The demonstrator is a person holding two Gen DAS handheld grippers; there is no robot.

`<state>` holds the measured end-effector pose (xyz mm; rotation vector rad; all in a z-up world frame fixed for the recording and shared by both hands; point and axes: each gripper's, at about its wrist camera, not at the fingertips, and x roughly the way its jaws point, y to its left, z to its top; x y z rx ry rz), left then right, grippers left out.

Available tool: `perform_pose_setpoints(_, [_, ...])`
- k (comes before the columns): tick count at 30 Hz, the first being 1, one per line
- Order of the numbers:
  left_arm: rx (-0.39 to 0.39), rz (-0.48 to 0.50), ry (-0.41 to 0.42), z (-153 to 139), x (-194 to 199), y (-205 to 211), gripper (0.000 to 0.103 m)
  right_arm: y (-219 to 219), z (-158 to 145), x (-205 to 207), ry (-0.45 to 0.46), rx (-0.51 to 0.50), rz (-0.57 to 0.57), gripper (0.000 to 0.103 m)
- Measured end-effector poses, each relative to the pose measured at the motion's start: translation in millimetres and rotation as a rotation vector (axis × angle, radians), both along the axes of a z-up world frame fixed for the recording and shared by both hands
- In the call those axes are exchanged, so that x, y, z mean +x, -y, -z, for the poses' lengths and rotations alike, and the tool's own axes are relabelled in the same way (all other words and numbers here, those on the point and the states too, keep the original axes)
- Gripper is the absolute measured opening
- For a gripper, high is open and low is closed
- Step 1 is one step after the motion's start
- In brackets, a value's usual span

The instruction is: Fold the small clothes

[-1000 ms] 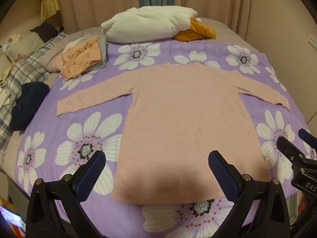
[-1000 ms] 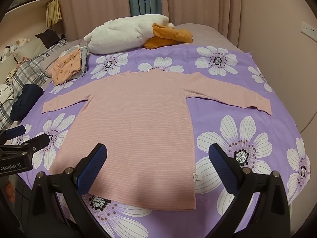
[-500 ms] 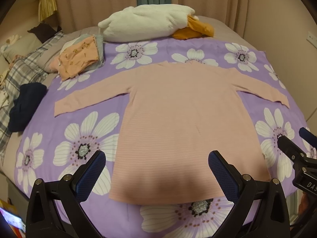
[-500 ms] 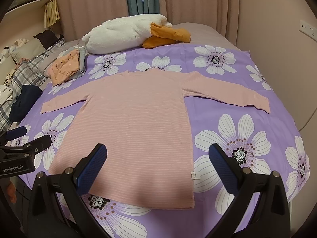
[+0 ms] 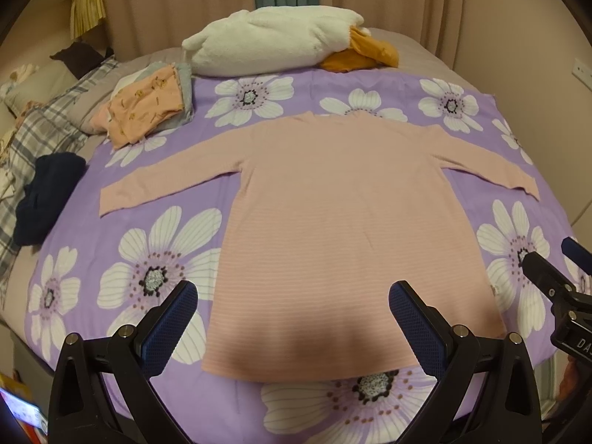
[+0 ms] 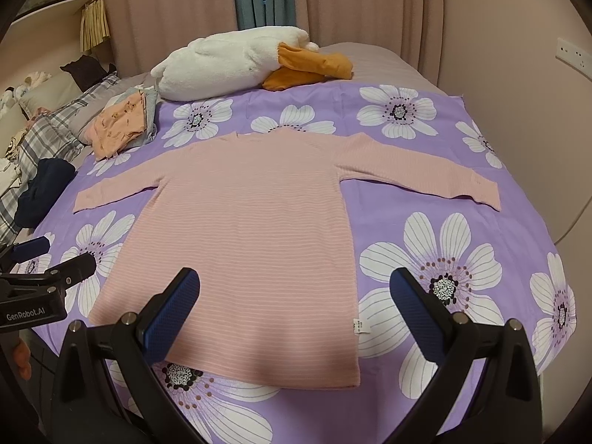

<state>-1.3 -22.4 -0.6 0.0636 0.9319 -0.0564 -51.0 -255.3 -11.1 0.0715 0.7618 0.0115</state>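
Observation:
A pink striped long-sleeved shirt [image 5: 333, 214] lies flat on a purple flowered sheet [image 5: 155, 259], sleeves spread out to both sides, hem toward me. It also shows in the right wrist view [image 6: 251, 229], with a small white label near its right hem. My left gripper [image 5: 292, 307] is open and empty, held above the hem. My right gripper [image 6: 296, 296] is open and empty, above the shirt's lower right part. The right gripper also shows at the right edge of the left wrist view [image 5: 555, 277], and the left gripper at the left edge of the right wrist view [image 6: 48, 262].
A pile of folded peach and grey clothes [image 5: 148, 107] sits at the far left of the sheet. A white plush pillow [image 5: 273, 44] and orange cloth [image 5: 366, 53] lie at the back. A dark navy garment [image 5: 44, 196] and plaid bedding [image 5: 33, 137] lie at left. A wall is at right.
Both grippers have drifted slightly; the shirt sits a little lower and to the left in each view. The shirt itself has not moved, and both grippers stay open.

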Motion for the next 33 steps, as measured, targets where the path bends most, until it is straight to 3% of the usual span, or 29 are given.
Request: perform_pose_setpoints(33, [-0.005, 0.010, -0.018, 10, 3, 4, 0.102, 12, 2, 3, -0.003, 0.011, 0.027, 0.103])
